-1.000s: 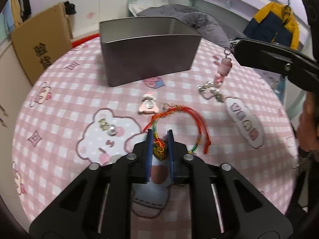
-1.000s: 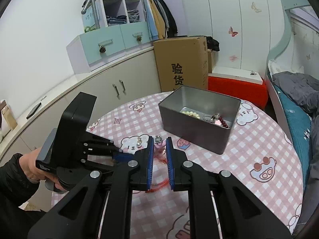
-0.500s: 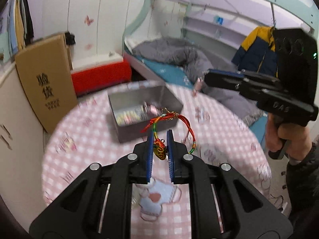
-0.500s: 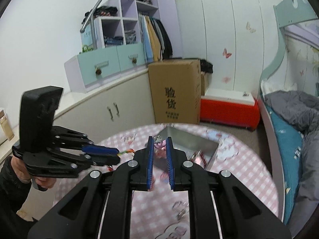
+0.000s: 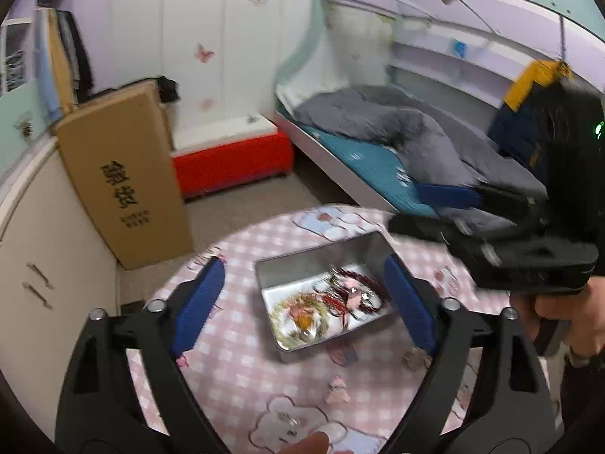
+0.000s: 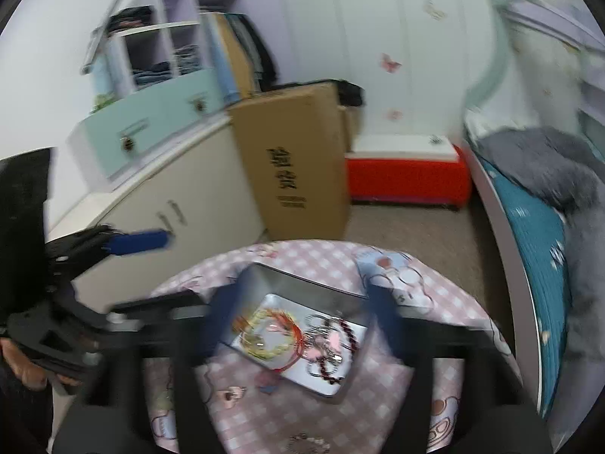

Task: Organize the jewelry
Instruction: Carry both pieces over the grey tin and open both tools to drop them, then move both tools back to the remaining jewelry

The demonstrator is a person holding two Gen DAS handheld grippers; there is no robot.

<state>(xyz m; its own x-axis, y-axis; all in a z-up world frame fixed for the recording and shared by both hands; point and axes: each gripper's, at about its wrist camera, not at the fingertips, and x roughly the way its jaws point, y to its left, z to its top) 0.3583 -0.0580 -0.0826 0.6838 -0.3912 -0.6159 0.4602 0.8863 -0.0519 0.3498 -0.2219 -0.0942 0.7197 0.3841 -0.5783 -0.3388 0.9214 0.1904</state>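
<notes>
L gripper [image 5: 302, 302]: jaws wide apart, just been opening; nothing between the blue pads [image 5: 198, 310], holding nothing. Hovers above the table, pointing down at the tin.
R gripper [image 6: 298, 325]: jaws spread wide too, just been opening; nothing pinched. Heavy blur in its own view. In L view it sits up and to the right of the L gripper, person's hand [image 5: 567, 317] on the grip.
Tin [image 5: 302, 265]: grey metal rect box, open top, shiny floor. Framed between both grippers' fingers in each view, below and ahead of the tips, not touching.
Jewelry in tin: all loose on the tin floor, tangled.
- woven cord bracelet [image 6: 281, 323]: red/orange/yellow/green loop, on the L-gripper side of the pile
- pale bead strand [image 6: 264, 352]: yellowish, under/next to the cord loop
- dark red bead bracelet [image 5: 363, 291]: on the R-gripper side
- pink charm [image 6: 325, 342]: w/ silver chain bits, mixed into the dark beads; detail too blurred
Left on table: small pink piece [image 5: 336, 389] and a small silvery piece [image 5: 414, 359], both nearer the L gripper than the tin, outside it.
Table [image 5: 234, 374]: round, pink/white check cloth w/ cartoon prints.
Bkgd: cardboard box [image 5: 124, 174] and red box [image 5: 230, 162] on the floor beyond the table, bed [image 5: 378, 159] far right.
</notes>
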